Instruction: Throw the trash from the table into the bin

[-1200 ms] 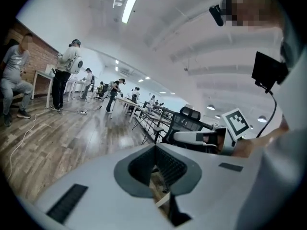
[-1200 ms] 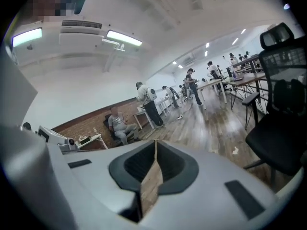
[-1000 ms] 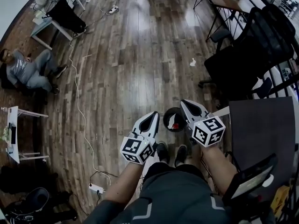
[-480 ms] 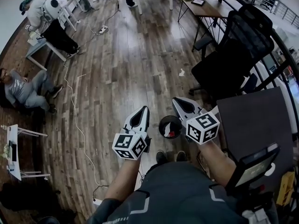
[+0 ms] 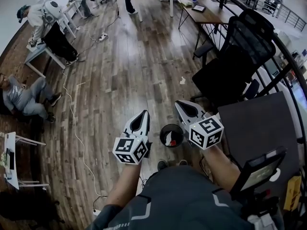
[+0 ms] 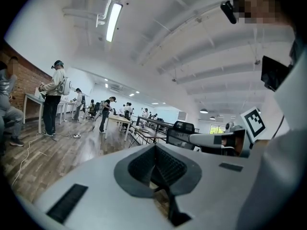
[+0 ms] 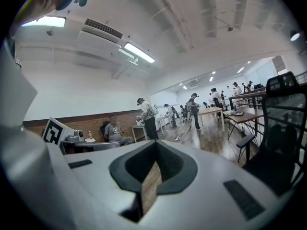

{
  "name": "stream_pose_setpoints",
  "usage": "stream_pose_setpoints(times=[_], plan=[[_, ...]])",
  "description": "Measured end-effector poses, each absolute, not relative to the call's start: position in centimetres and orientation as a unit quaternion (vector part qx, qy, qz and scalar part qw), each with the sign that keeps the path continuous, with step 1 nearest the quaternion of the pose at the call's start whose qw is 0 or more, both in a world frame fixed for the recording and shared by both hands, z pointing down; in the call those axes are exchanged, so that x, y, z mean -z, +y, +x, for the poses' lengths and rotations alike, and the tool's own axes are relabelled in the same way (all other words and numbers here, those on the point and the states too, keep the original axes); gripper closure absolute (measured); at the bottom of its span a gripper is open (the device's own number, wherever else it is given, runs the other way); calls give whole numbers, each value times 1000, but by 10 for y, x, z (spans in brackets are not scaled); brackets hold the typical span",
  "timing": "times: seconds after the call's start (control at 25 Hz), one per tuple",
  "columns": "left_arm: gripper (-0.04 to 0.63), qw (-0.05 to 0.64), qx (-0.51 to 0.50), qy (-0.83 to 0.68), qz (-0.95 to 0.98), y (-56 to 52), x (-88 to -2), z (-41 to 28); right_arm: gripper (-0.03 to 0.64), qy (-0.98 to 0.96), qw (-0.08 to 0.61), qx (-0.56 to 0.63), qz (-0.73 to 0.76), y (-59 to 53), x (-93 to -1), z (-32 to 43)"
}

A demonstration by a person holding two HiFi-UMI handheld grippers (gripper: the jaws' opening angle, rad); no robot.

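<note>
A small round black bin (image 5: 162, 130) stands on the wooden floor by my feet, with red and white trash (image 5: 168, 139) inside. My left gripper (image 5: 144, 113) hangs left of the bin and my right gripper (image 5: 178, 103) just right of it, both above it and pointing forward. Each has its jaws pressed together with nothing between them. In the left gripper view the jaws (image 6: 155, 146) meet tip to tip, and the right gripper (image 6: 211, 139) shows beside them. The right gripper view shows the same closed tips (image 7: 156, 144). The dark grey table (image 5: 261, 123) is at my right.
A black office chair (image 5: 232, 63) stands ahead on the right, beside the table. A crumpled white scrap (image 5: 182, 80) lies on the floor further out. A white cable (image 5: 72, 114) runs along the left. People sit and stand at desks on the far left.
Both grippers have risen, still shut and empty. The head view has tipped up, so more of the room shows and the bin sits a little lower in the picture.
</note>
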State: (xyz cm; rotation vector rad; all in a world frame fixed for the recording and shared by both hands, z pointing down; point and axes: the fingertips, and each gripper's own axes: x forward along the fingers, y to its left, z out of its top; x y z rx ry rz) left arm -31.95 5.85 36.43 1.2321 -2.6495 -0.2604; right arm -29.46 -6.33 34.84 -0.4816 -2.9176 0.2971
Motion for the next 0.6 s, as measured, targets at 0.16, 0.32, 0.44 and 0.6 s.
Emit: stream_pose_setpoints(times=[0.16, 0.32, 0.44, 0.6], plan=[[586, 97, 80, -897, 423, 57, -361, -319, 607, -979, 79, -98, -159, -66, -345, -295], [586, 91, 74, -897, 425, 57, -358, -319, 607, -980, 78, -93, -160, -66, -344, -295], [586, 92, 76, -898, 423, 58, -360, -319, 607, -980, 77, -90, -160, -65, -345, -293], [586, 91, 80, -899, 422, 61, -361, -319, 607, -980, 75, -86, -160, -63, -345, -291]])
